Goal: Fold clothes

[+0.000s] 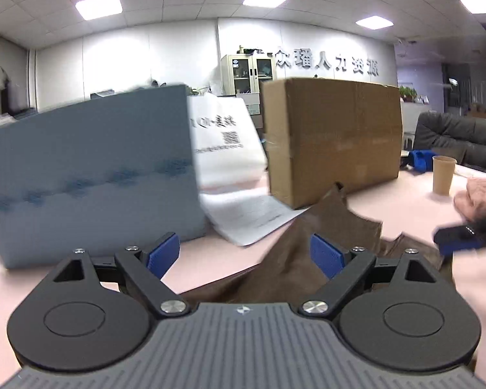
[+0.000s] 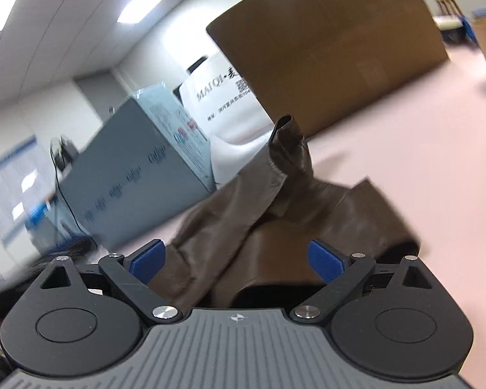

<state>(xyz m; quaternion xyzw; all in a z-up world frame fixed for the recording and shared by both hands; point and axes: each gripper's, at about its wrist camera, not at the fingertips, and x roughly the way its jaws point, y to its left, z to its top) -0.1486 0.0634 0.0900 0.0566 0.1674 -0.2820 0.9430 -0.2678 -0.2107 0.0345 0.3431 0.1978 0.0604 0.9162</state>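
Pink table (image 1: 405, 201) holds a crumpled brown garment (image 1: 324, 236), its near part hidden behind both tools. Blur smears the boxes behind. Left gripper (image 1: 245, 256) and right gripper (image 2: 236, 261) are both spread wide, pinching nothing.

both wrist views look low and close across the table (image 1: 405, 207), sharing the cardboard box (image 1: 333, 139).
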